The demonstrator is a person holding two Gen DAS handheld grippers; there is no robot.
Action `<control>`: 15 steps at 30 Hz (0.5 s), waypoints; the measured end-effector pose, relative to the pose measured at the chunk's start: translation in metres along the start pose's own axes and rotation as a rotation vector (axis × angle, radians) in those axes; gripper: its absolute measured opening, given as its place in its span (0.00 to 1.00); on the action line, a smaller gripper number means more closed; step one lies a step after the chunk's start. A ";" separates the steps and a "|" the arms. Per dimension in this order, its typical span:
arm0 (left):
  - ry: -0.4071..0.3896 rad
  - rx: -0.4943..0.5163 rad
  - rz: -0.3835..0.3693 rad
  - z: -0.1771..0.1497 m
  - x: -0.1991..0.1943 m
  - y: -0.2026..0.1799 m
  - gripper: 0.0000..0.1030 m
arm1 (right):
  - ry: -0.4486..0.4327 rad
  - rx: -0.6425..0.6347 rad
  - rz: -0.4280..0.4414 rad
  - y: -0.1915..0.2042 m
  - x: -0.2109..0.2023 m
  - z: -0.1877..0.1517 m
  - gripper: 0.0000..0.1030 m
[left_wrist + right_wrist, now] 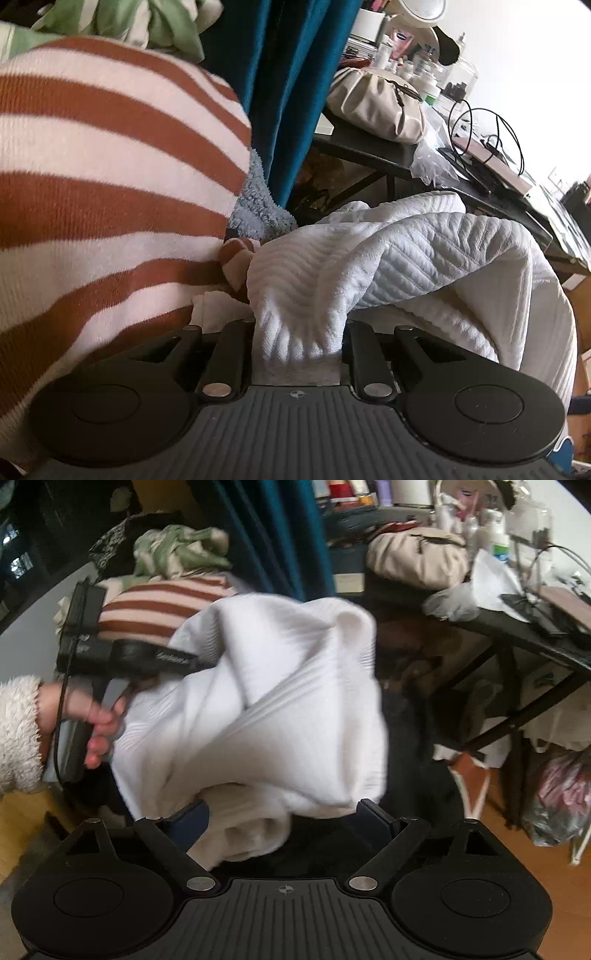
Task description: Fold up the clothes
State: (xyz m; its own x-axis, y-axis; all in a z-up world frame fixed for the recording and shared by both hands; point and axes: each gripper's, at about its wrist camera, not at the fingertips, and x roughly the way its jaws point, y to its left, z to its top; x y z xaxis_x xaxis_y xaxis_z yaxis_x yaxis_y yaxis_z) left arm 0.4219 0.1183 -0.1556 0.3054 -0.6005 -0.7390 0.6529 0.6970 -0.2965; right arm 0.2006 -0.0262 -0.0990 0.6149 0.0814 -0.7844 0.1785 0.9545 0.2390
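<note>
White textured garment (258, 701) bunched and lifted between the two tools, one fold pinched tight in the left gripper (297, 347), jaws closed narrow on the cloth. Right gripper (282, 812) spread wide, jaws apart with a rolled edge of the same fabric lying between them, unclamped. Beyond: striped brown-and-white garment (110, 166), teal curtain (288, 92), cluttered black desk (369, 144).
</note>
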 end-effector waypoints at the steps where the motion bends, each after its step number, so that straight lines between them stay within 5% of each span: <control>1: 0.001 -0.001 0.001 0.000 0.000 -0.001 0.19 | -0.002 0.010 -0.006 -0.006 0.000 0.002 0.82; 4: 0.007 -0.001 0.007 0.001 0.000 -0.002 0.19 | -0.011 0.030 -0.017 -0.017 0.008 0.009 0.87; 6: 0.014 -0.004 0.010 0.002 0.000 -0.003 0.19 | -0.030 0.021 -0.018 -0.021 0.011 0.012 0.99; 15: 0.052 -0.040 0.016 -0.003 -0.007 0.008 0.19 | -0.039 -0.033 0.032 -0.031 0.067 0.032 0.99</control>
State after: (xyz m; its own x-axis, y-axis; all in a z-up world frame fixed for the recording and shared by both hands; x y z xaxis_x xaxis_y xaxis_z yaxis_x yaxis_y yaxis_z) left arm 0.4230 0.1293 -0.1551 0.2788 -0.5686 -0.7740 0.6196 0.7222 -0.3074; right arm 0.2609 -0.0595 -0.1401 0.6498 0.1016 -0.7533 0.1334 0.9604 0.2446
